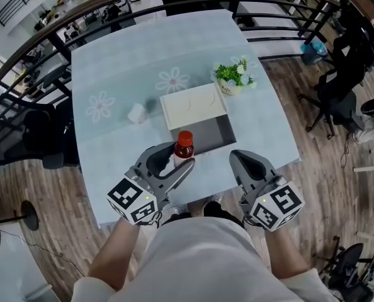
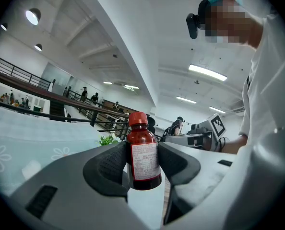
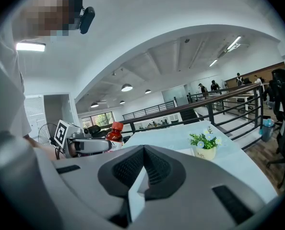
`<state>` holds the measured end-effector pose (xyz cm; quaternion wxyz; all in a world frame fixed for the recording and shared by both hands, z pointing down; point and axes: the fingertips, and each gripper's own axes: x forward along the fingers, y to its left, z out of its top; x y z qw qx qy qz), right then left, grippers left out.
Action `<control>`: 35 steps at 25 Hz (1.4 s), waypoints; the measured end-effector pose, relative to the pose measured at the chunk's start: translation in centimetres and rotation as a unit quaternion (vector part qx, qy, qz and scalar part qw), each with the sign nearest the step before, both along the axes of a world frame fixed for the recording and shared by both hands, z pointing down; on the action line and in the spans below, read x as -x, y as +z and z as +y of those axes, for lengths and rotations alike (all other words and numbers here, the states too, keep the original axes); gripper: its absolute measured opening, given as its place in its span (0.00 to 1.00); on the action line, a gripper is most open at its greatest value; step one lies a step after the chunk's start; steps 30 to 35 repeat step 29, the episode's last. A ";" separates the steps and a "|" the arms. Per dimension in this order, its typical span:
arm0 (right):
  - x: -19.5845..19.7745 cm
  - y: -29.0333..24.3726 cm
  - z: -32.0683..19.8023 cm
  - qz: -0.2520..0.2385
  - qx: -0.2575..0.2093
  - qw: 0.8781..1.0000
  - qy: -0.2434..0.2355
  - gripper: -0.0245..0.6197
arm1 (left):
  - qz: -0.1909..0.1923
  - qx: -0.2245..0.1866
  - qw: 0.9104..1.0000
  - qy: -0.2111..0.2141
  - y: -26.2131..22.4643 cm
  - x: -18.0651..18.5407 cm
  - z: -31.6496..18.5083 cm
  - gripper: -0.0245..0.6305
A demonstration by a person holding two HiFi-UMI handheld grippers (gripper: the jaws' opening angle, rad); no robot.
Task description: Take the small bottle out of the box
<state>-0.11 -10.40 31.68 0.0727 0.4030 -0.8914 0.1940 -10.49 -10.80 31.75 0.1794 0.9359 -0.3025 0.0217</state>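
Left gripper (image 1: 182,163) jaws clamped on small bottle (image 1: 184,145), axis upright, at the box's (image 1: 210,137) near edge. My right gripper (image 1: 238,158): jaws together, empty.

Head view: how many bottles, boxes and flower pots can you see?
Small dark-red bottle with red cap: 1
White rectangular box: 1
Little white flower pot with green plant: 1
Total: 3
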 end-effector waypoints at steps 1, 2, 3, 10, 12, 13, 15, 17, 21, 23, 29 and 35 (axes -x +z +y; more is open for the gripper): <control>0.0 0.1 -0.1 0.000 0.000 1.000 0.000 0.06 | 0.000 -0.001 1.000 0.000 0.0 0.0 -0.1 0.38; 0.0 0.1 -0.1 0.000 0.000 1.000 -0.001 0.06 | 0.000 -0.002 1.000 0.000 0.0 0.0 -0.1 0.38; 0.1 0.2 -0.2 0.000 0.000 1.000 -0.001 0.06 | 0.001 -0.002 1.000 -0.001 0.0 0.0 -0.2 0.38; 0.0 0.3 -0.7 0.001 0.003 1.000 -0.006 0.06 | 0.002 0.002 1.000 -0.009 0.0 0.0 -0.6 0.38; 0.0 0.5 -0.7 0.001 0.004 1.000 -0.007 0.06 | 0.001 0.003 1.000 -0.012 0.1 0.0 -0.6 0.38; -0.1 0.5 -0.7 0.001 0.004 1.000 -0.008 0.06 | 0.001 0.003 1.000 -0.012 0.2 -0.1 -0.7 0.38; -0.1 0.6 -0.7 0.001 0.005 1.000 -0.010 0.06 | 0.000 0.004 1.000 -0.014 0.3 -0.1 -0.7 0.38; 0.0 0.7 -0.8 0.001 0.006 1.000 -0.012 0.06 | 0.000 0.004 1.000 -0.015 0.3 -0.1 -0.7 0.38; 0.5 0.8 -1.1 0.003 0.008 1.000 -0.015 0.06 | -0.001 0.006 1.000 -0.018 0.6 0.3 -1.1 0.38; 0.6 0.9 -1.3 0.003 0.009 1.000 -0.016 0.06 | -0.002 0.007 1.000 -0.020 0.8 0.4 -1.2 0.38; 0.6 1.1 -1.5 0.004 0.010 1.000 -0.018 0.06 | -0.001 0.009 1.000 -0.020 0.9 0.4 -1.5 0.38; 0.6 1.1 -1.5 0.004 0.010 1.000 -0.018 0.06 | -0.001 0.009 1.000 -0.020 0.9 0.4 -1.5 0.38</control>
